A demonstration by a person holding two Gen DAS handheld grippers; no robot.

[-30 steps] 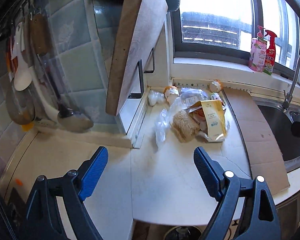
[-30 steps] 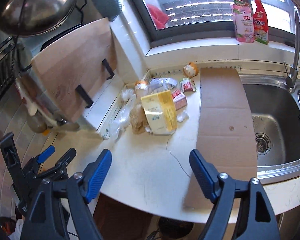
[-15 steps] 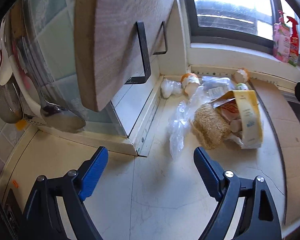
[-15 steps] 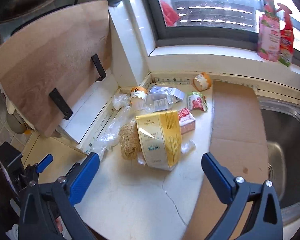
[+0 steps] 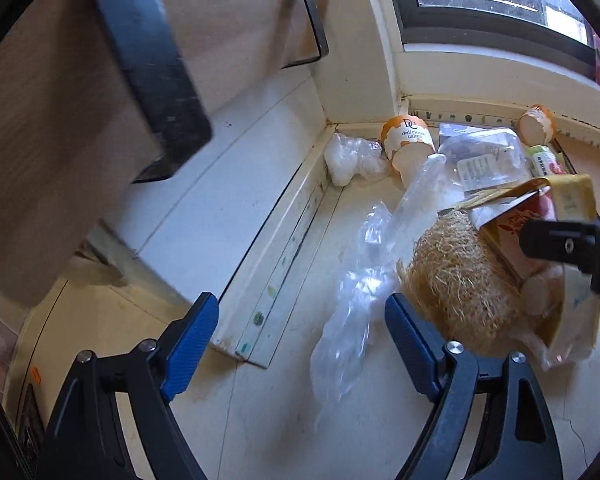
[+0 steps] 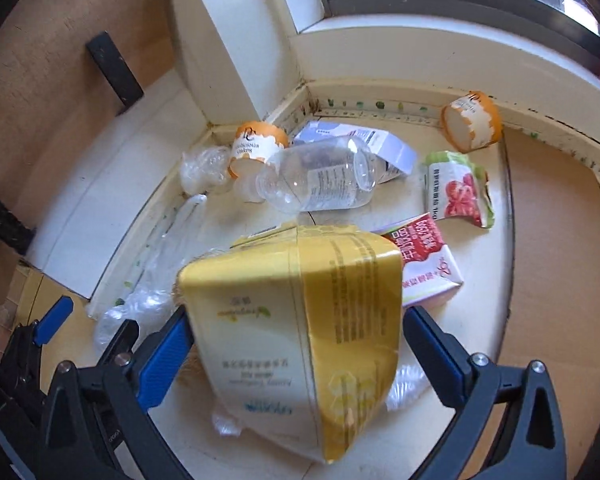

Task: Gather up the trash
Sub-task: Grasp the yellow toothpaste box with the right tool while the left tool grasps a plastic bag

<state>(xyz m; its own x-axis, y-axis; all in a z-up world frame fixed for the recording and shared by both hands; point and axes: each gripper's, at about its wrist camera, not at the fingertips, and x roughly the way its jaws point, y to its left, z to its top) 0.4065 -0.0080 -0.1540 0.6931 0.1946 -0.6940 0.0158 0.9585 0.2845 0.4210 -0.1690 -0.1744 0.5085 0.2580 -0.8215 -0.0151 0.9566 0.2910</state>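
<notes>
The trash lies in a heap in the corner of the white counter (image 6: 260, 452), under the window. The biggest piece is a yellow and white paper bag (image 6: 300, 344). It lies on its side, with its open mouth showing in the left wrist view, and a red carton (image 6: 423, 264) pokes out from under its far right edge. What else is in the bag cannot be made out. A scratchy tan scrub ball (image 5: 455, 280) rests against the bag. A long clear plastic wrapper (image 5: 363, 292) lies beside the ball.

Farther back lies an empty clear bottle (image 6: 319, 180) on its side. An orange and white cake cup (image 6: 256, 148) is tipped over right next to it, and its inside cannot be seen. Another orange cup (image 6: 471, 124) lies on its side near the back wall, and it looks empty. A green and red packet (image 6: 455, 188) sits between that cup and the red carton. A scrunched white plastic lump (image 5: 347, 156) sits in the corner.

The right gripper (image 6: 296, 344) is spread very wide. The yellow bag is between its blue fingers (image 6: 164, 360), very close to the pads, but a squeeze does not show. The left gripper (image 5: 300, 344) is wide too, and its jaws are closing a little. The end of the clear wrapper lies between them, and they do not pinch it.

A brown cardboard sheet (image 6: 559, 240) lies flat to the right of the heap. A wooden board (image 5: 60, 120) stands on the left.
</notes>
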